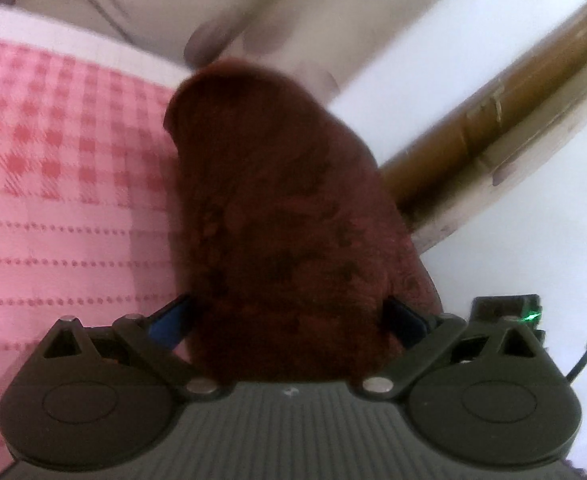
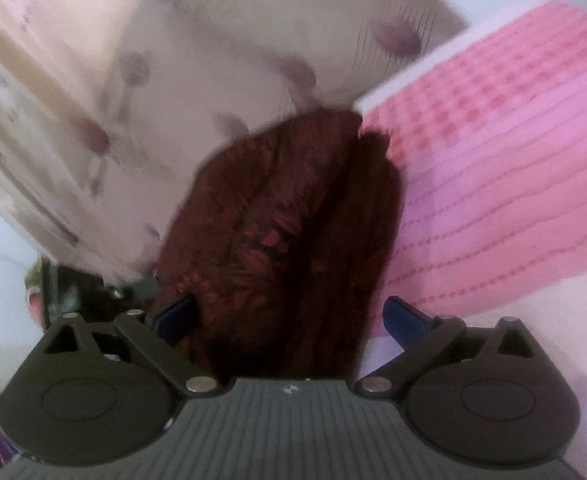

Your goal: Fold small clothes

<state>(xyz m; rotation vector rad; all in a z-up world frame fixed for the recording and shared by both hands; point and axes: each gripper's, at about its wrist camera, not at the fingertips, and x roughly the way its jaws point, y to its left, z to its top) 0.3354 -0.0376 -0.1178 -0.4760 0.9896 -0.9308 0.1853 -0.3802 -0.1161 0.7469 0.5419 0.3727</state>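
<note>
Maroon cloth between both my tools

Bedding fills most of both views: a pink checked bedsheet (image 1: 53,168) with dotted stripes, bordered in white, and behind it a pale sheet with a dark leaf print (image 2: 221,56). In my left view a brown wooden rail (image 1: 493,120) runs slantwise along the right side, against a white wall.

Next in size is the small garment, a fuzzy dark maroon cloth (image 1: 277,216). In the left view it rises from between the fingers as one tall, rounded flap, over the edge of the pink sheet. In the right view the same maroon cloth (image 2: 285,232) shows a lengthwise crease, with brighter red patches near its middle.

My left tool (image 1: 289,320) has the cloth filling the gap between its blue pads, and both pads sit against the fabric, so it has hold of it.

My right tool (image 2: 289,320) is spread wide. Its left pad (image 2: 177,314) is at the edge of the cloth; the right pad (image 2: 407,320) stands clear of it, with pink sheet showing between. The cloth lies between the fingers unpinched.
</note>
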